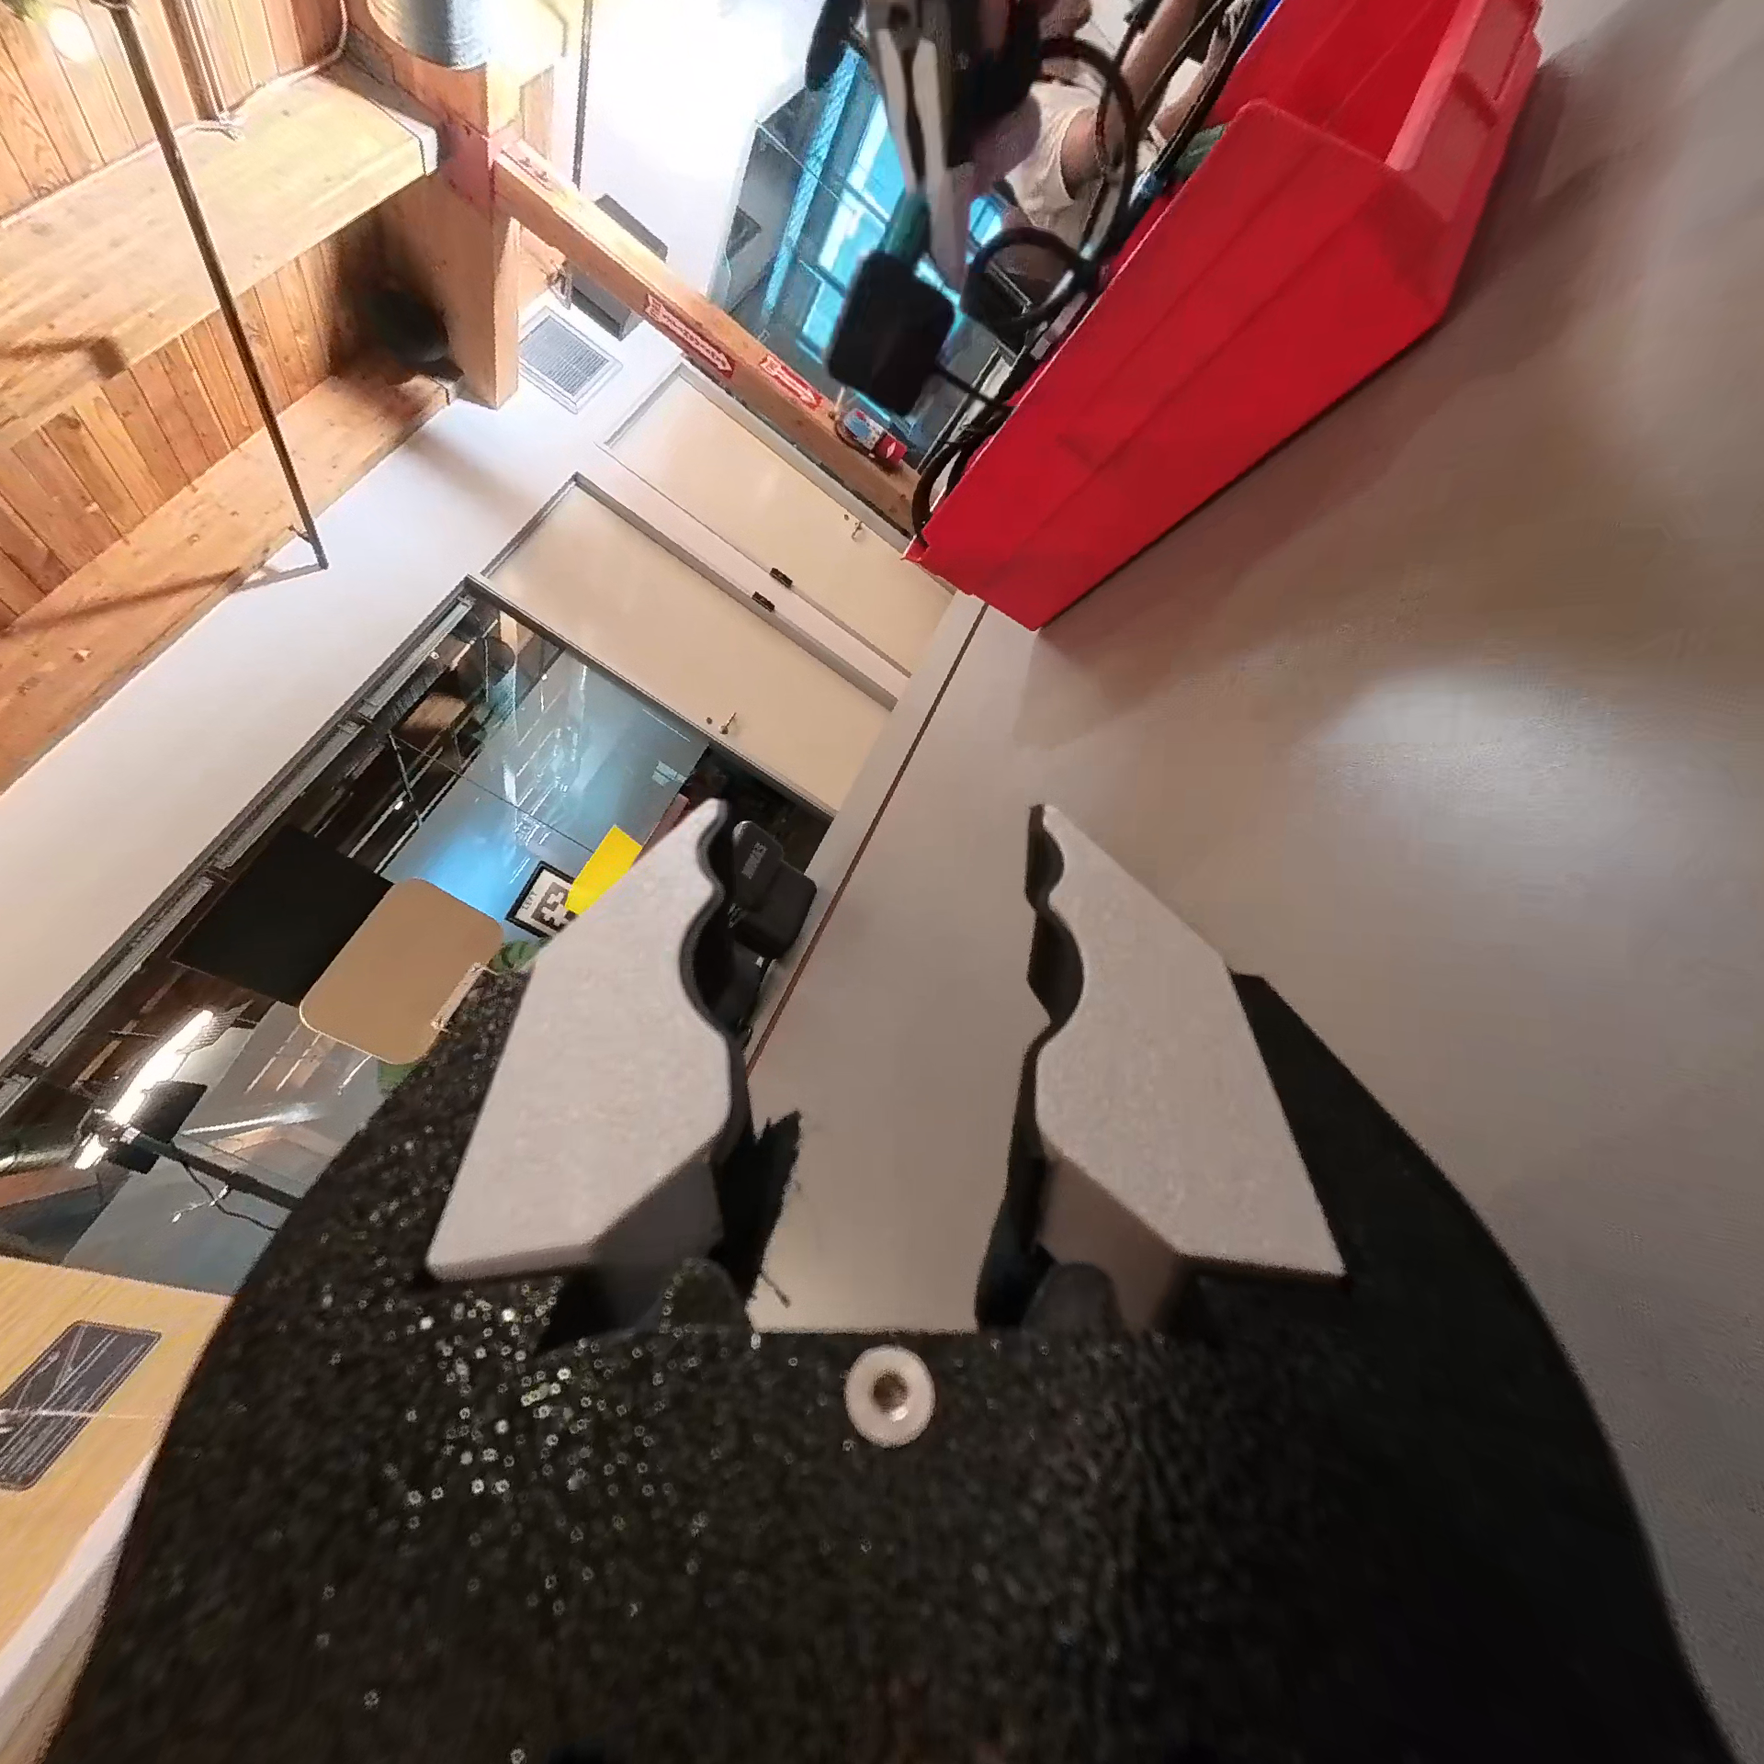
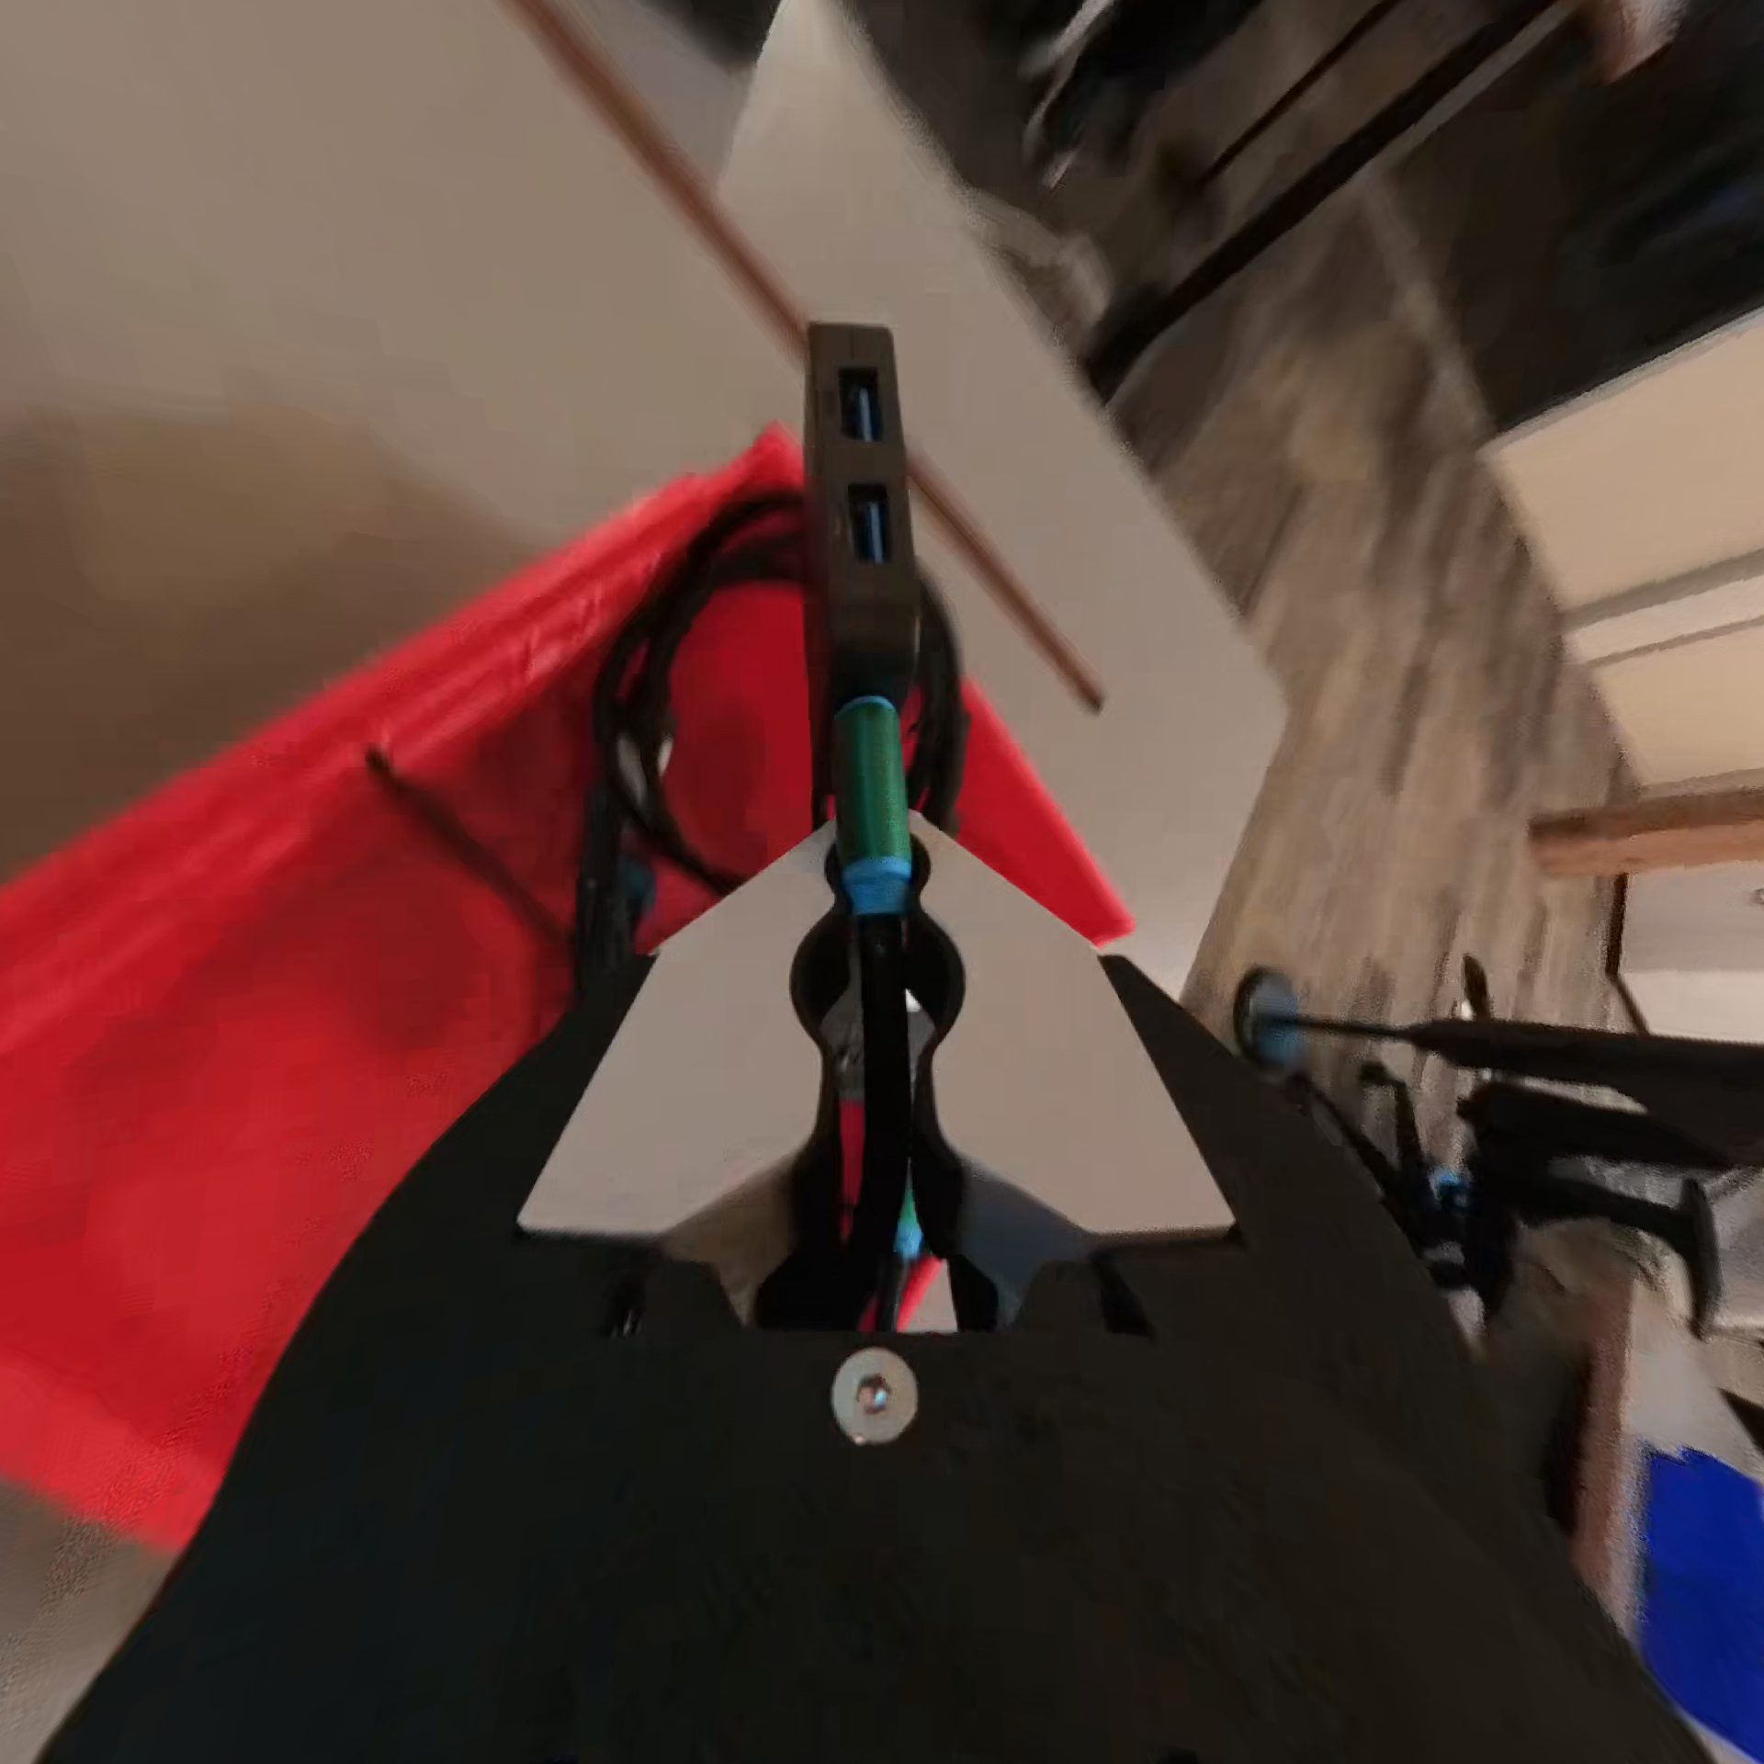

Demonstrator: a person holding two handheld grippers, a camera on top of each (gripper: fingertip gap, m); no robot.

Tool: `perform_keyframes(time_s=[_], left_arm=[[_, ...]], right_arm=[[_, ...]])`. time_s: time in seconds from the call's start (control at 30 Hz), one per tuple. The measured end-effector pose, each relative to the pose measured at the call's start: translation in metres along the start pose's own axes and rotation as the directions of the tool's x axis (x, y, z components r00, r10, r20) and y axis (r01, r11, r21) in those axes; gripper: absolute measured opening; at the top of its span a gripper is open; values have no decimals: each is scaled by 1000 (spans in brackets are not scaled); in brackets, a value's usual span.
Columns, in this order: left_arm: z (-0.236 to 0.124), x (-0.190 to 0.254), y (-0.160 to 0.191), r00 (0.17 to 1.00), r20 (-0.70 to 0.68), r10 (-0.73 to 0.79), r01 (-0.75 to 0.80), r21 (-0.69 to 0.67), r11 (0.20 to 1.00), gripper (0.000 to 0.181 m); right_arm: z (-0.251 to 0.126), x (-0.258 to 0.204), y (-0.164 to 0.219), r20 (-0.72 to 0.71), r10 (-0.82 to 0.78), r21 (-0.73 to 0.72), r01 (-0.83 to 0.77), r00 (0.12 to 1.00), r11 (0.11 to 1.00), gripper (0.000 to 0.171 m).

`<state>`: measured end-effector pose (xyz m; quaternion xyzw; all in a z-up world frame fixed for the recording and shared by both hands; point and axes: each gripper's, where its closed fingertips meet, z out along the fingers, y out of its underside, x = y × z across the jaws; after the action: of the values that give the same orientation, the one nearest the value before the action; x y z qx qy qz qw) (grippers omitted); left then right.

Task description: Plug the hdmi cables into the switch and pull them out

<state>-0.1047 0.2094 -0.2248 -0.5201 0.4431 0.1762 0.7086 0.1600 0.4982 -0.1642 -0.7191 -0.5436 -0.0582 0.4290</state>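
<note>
My right gripper [image 2: 876, 864] pinches the green plug [image 2: 869, 778], dangling the switch [image 2: 859, 496] over the red bin [image 2: 286, 1002] — it could slip; left gripper [image 1: 878, 916] gapes, empty.

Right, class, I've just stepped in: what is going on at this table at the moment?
A person works two handheld grippers over a grey table. The right gripper is shut on a cable's green plug, which sits in the end of a small black switch held up in the air above a red bin of black cables. The switch's two blue ports face the camera, empty. The left gripper is open and holds nothing, hovering low over the table.
</note>
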Motion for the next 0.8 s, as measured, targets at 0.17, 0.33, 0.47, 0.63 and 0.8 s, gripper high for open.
perform_keyframes(time_s=[0.17,0.33,0.47,0.63,0.8], left_arm=[[1,4,1,1000,-12,18,-18,-7,1000,56],[0,5,5,1000,-27,-15,15,-12,1000,56],[1,1,14,998,-18,-56,55,-50,997,58],[3,-2,21,993,-14,-115,114,-75,991,62],[4,-5,21,992,7,-126,126,-66,990,66]], right_arm=[[22,-26,17,152,-163,-239,196,975,951,3],[42,-25,30,217,-220,-491,301,951,817,3],[38,-11,28,184,-229,-563,293,956,773,28],[15,17,3,-13,-276,-433,243,961,868,52],[-12,29,-6,-166,-282,-283,228,945,931,82]])
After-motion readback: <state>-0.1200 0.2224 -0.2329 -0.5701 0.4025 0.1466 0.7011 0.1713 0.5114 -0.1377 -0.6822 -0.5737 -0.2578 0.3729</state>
